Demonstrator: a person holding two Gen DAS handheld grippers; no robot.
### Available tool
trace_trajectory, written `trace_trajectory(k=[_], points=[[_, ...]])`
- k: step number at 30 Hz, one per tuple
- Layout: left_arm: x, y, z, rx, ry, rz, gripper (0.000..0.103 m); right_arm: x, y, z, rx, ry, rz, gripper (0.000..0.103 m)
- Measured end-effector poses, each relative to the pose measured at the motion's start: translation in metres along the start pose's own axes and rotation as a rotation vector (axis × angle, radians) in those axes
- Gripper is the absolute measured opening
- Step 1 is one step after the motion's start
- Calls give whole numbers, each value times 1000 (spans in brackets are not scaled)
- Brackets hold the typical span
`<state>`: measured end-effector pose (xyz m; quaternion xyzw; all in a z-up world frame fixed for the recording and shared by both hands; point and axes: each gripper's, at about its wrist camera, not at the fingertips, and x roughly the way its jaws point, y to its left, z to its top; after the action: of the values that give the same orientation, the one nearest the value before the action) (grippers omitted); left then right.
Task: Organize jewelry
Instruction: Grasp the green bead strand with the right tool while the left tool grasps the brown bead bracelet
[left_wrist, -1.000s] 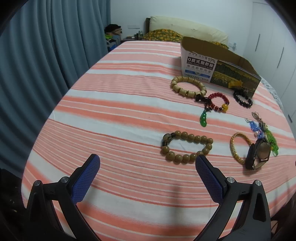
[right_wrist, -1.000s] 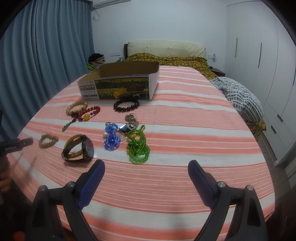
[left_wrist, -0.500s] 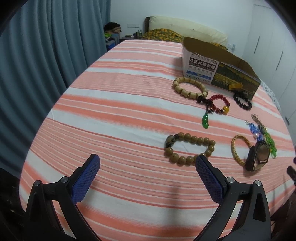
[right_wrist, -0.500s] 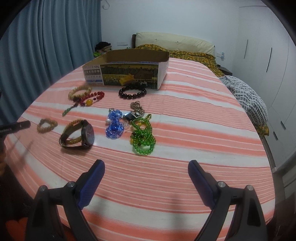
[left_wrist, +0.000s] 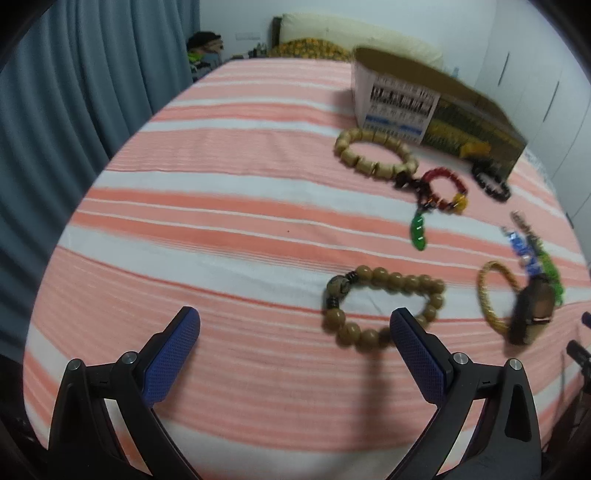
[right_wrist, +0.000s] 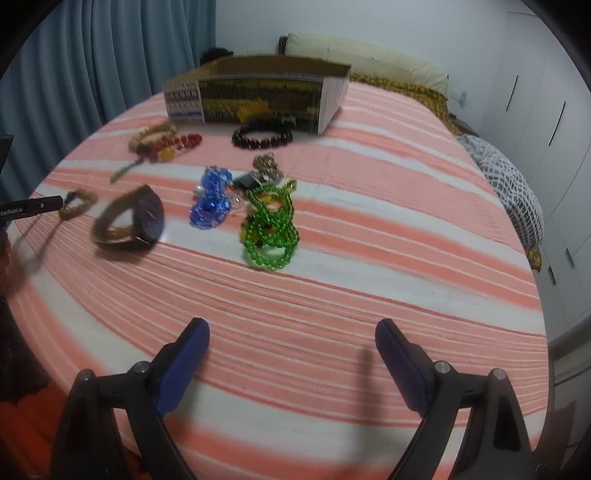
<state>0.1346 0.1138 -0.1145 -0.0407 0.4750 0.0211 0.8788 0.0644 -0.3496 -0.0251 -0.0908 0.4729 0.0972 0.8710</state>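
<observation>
So, both tools are held spread wide with nothing between the blue pads. The left tool (left_wrist: 294, 328) is hovering low over the bed with the orange-and-white striped cover (left_wrist: 221, 206), and its right pad sits right at the edge of the brown round wooden-bead bracelet (left_wrist: 384, 308). Further up, a pale chunky wooden-bead bracelet (left_wrist: 375, 157) is laid just in front of the open printed cardboard box (left_wrist: 436, 110), with a red bead bracelet with a green pendant (left_wrist: 441, 192) touching it. A black bead bracelet (right_wrist: 262, 137) is found just beside the box front.

The right tool (right_wrist: 291, 334) is kept well back from everything. Ahead of it, a pile of green glass-bead strands (right_wrist: 271, 227) is seen beside a blue glass-bead bunch (right_wrist: 210, 203), and a dark-faced wristwatch with a brown strap (right_wrist: 129, 219) is resting against a gold woven bangle (left_wrist: 493, 291). Everything's a bit blurred, so finer detail can't be made out.
</observation>
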Motion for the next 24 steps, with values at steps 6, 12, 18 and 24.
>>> trace_trajectory(k=[6, 12, 18, 24], points=[[17, -9, 8, 57, 9, 28, 103, 20, -3, 10, 12, 48, 41, 94], [19, -10, 9, 53, 25, 34, 103, 38, -1, 37, -11, 29, 56, 93], [16, -22, 5, 54, 18, 35, 95, 44, 10, 53, -63, -15, 96, 61], [3, -42, 1, 146, -4, -32, 22, 37, 6, 55, -25, -25, 131, 20]])
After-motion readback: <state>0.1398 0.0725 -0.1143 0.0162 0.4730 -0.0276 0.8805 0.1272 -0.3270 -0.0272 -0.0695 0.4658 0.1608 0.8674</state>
